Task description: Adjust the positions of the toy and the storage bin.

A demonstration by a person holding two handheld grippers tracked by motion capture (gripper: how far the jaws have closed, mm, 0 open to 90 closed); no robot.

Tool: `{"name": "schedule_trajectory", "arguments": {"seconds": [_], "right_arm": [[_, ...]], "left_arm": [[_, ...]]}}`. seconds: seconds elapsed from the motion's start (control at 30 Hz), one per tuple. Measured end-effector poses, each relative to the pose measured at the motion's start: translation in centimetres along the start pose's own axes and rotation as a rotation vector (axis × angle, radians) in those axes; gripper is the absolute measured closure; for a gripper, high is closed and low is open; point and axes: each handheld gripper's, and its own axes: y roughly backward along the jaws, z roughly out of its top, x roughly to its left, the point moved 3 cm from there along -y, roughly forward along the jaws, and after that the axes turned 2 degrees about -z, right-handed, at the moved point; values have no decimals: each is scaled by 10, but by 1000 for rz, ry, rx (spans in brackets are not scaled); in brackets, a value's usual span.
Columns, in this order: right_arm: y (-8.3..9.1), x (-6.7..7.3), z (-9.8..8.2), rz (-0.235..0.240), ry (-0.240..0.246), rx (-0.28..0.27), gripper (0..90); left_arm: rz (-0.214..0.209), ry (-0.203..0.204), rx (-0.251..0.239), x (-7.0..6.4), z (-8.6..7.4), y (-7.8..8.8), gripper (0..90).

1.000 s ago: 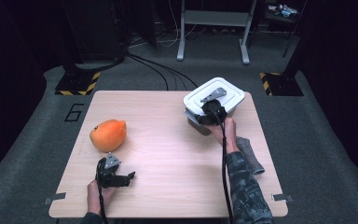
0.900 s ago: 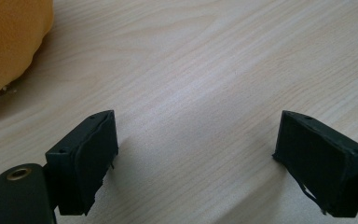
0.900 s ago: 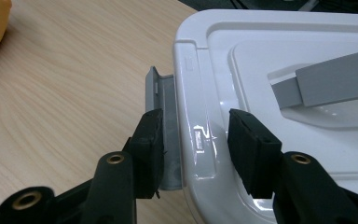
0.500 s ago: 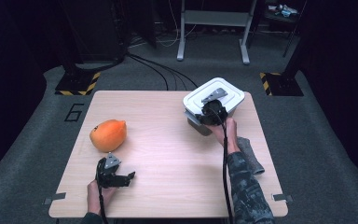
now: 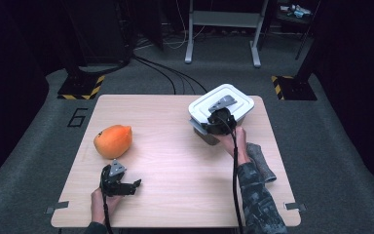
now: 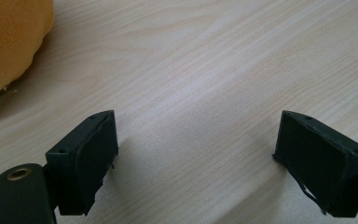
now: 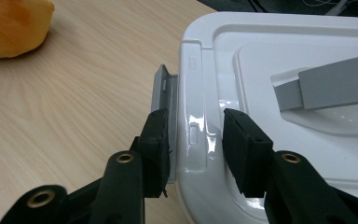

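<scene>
A white lidded box point(image 5: 233, 100) with a grey handle point(image 7: 335, 86) stands at the table's far right. My right gripper point(image 7: 198, 116) reaches its near left edge point(image 5: 213, 125). Its jaws have just been closing, and they now pinch the grey side latch point(image 7: 165, 93) against the lid's rim point(image 7: 193, 112); one pad lies on the latch, the other on top of the lid. An orange fruit-like object point(image 5: 112, 141) lies at the left of the table. In front of it my left gripper point(image 5: 130, 186) rests low on the wood, open, with nothing between its jaws point(image 6: 196, 135).
A grey cloth point(image 5: 260, 161) lies by the right forearm near the table's right edge. The light wooden table point(image 5: 175, 161) has bare room across its middle. The orange object point(image 6: 9, 42) sits just beyond the left gripper's left jaw. Dark floor, cables and stands surround the table.
</scene>
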Motion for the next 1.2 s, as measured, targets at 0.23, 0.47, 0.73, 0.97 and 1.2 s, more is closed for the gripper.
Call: {"name": "schedule_trajectory", "arguments": {"seconds": [0.23, 0.47, 0.73, 0.97, 1.2], "right_arm": [[3, 10, -2, 24, 21, -5, 609], [6, 19, -4, 46, 30, -9, 609], [9, 27, -7, 79, 52, -12, 610], [13, 34, -8, 95, 76, 3, 603], [28, 14, -3, 40, 43, -50, 523]], "left_arm": [[0, 0, -1, 0, 0, 0, 126], [0, 0, -1, 0, 0, 0, 126], [1, -2, 2, 0, 0, 0, 126], [1, 1, 0, 0, 0, 0, 126], [1, 1, -1, 0, 0, 0, 126]]}}
